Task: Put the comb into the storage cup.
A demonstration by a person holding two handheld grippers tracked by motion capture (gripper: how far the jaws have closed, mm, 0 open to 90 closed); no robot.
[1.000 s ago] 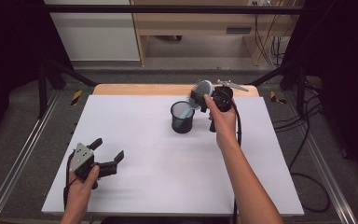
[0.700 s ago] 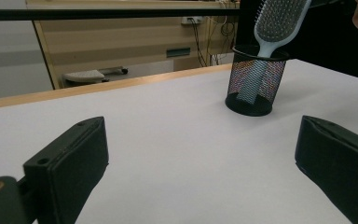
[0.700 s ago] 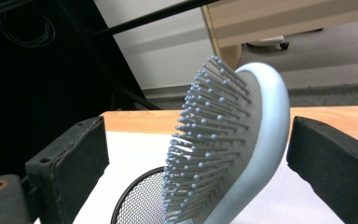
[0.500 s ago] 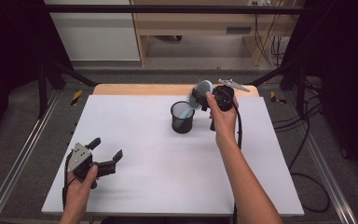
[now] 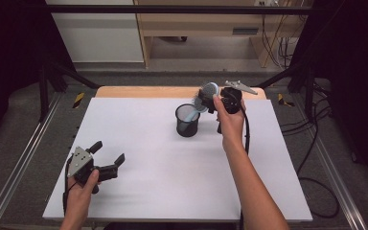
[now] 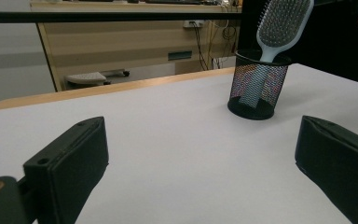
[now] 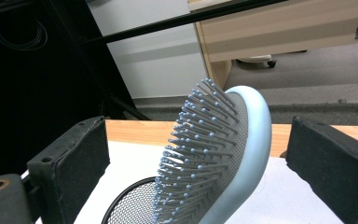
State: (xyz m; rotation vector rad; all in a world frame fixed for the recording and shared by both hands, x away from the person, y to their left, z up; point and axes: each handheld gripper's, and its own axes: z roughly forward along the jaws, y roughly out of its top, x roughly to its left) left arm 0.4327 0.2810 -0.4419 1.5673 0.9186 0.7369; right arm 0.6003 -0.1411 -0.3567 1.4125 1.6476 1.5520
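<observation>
**Hairbrush standing in a mesh cup, right gripper open around its head**

A white desk (image 5: 172, 191) carries a black mesh cup (image 5: 188, 120) at its far middle. A pale blue hairbrush (image 5: 206, 93) stands in the cup with its handle down inside and its bristled head leaning out over the rim, toward the right gripper (image 5: 219, 103).

The right gripper is held just beside the cup, level with the brush head. In the right gripper view its two black jaws stand wide apart, one on each side of the hairbrush (image 7: 219, 163) head, with a gap between each jaw and the brush. The bristles face the jaw at the left of that view; the smooth blue back faces the other jaw. The cup's rim (image 7: 130, 196) shows below the brush.

The left gripper (image 5: 104, 158) is well apart from the cup, near the person's edge of the desk. Its jaws are spread wide with nothing between them. From the left gripper view, the cup (image 6: 257, 84) and hairbrush (image 6: 279, 23) stand ahead, toward the right jaw's side.
</observation>
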